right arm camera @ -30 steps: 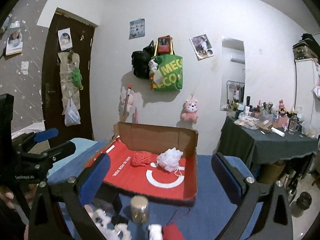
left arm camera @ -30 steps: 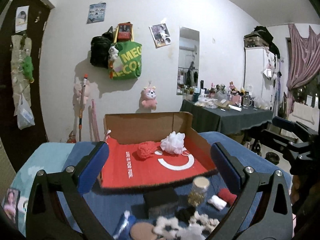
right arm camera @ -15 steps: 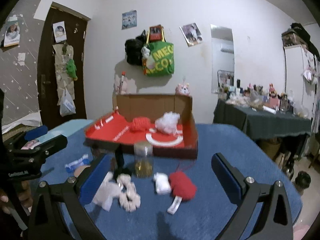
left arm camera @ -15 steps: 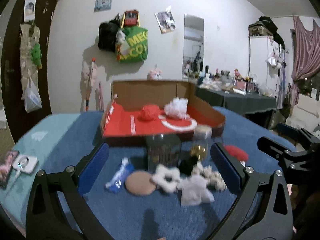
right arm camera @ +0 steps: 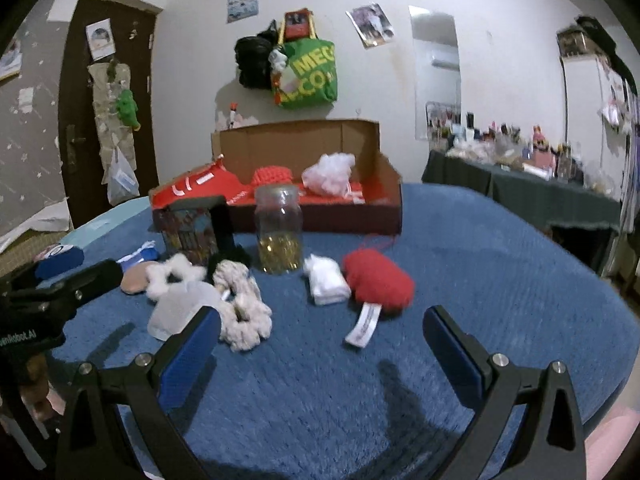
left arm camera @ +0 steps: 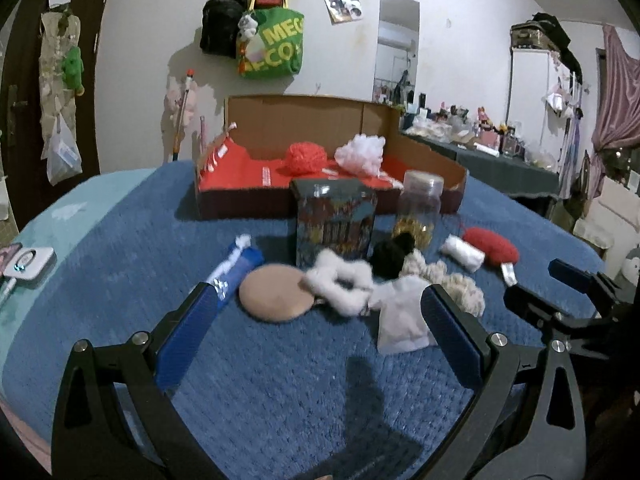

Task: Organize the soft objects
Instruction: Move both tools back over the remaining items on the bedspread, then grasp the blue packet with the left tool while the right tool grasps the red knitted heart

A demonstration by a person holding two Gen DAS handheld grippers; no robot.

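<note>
- Left gripper [left arm camera: 316, 316], black frame with blue pads: jaws spread wide, nothing between them, above the blue textured bedspread [left arm camera: 280, 380]
- Right gripper [right arm camera: 320, 334], same build: jaws spread wide, empty, above the same bedspread
- Open brown cardboard box with red lining [left arm camera: 320, 140]: at the far side of the spread, holding a red knitted ball [left arm camera: 304, 156] beside a white fluffy puff [left arm camera: 362, 154]
- Loose cluster in front of the box: dark printed square tin [left arm camera: 334, 220], clear glass jar with gold contents [left arm camera: 420, 208], white fluffy ring scrunchie [left arm camera: 340, 280], black pom-pom [left arm camera: 394, 254], cream knitted scrunchie [left arm camera: 448, 278], flat white fabric pouch [left arm camera: 402, 314], small white folded cloth roll [left arm camera: 464, 254], red knitted oval pad [left arm camera: 490, 246]
- Left wrist view only: white and grey small device [left arm camera: 28, 262] at the spread's left edge; blue wrapped packet [left arm camera: 236, 264], long axis running from near left to far right, just beside a round tan powder puff [left arm camera: 276, 298]
- Right wrist view only: white label tag [right arm camera: 366, 326] of the red pad, shown full length and pointing toward the camera; the pad's long axis runs left to right, touching the cloth roll
- Each view catches the other gripper at its edge
- Green tote bag with white lettering [right arm camera: 310, 72]: hanging on the wall behind the box
</note>
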